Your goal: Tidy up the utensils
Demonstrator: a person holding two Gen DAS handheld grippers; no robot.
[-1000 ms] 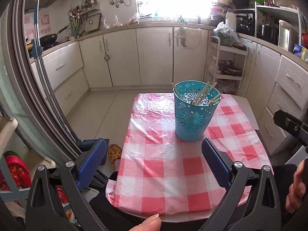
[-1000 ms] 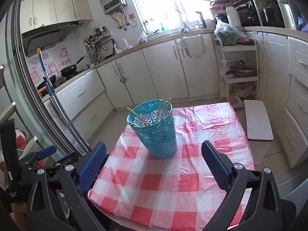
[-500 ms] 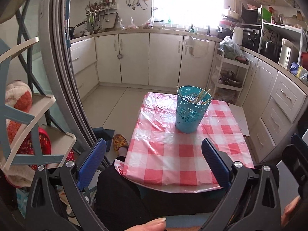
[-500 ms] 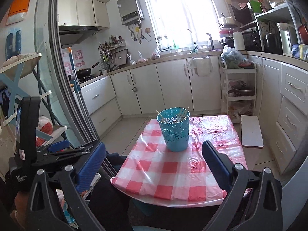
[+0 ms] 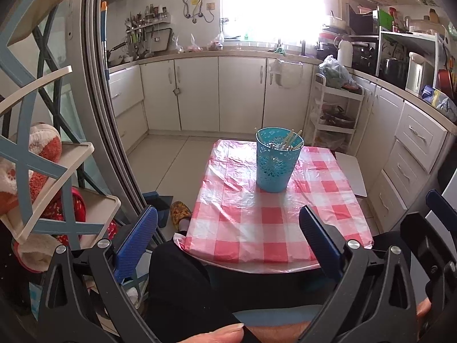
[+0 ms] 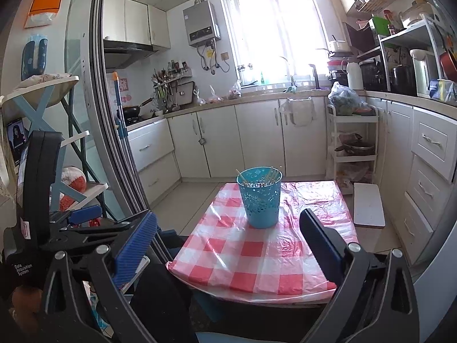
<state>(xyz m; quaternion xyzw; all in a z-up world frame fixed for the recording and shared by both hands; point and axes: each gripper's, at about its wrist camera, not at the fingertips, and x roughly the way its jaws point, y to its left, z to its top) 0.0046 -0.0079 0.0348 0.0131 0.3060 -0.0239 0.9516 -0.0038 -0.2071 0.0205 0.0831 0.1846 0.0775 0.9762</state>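
The teal holder [image 5: 276, 160] of chopsticks [image 5: 291, 140] stands near the far edge of my checked tabletop [image 5: 274, 220]. White cabinets [image 5: 217, 94] line the kitchen beyond. My left gripper [image 5: 228, 237] and right gripper [image 6: 227, 237] hang with jaws spread, empty.

Two cameras look at the same small table from the near side.

Each camera sits on a gripper and looks forward past its two fingers. The left wrist view is low, close over the person's lap, and looks across the checked table [image 5: 274, 223] to the blue basket [image 5: 275, 160] at the far end. The right wrist view sits a bit higher and further right. Both show the basket [image 6: 261, 197], the table [image 6: 257, 254], the white cupboards [image 6: 257, 140] and the bright window [image 6: 274, 31].
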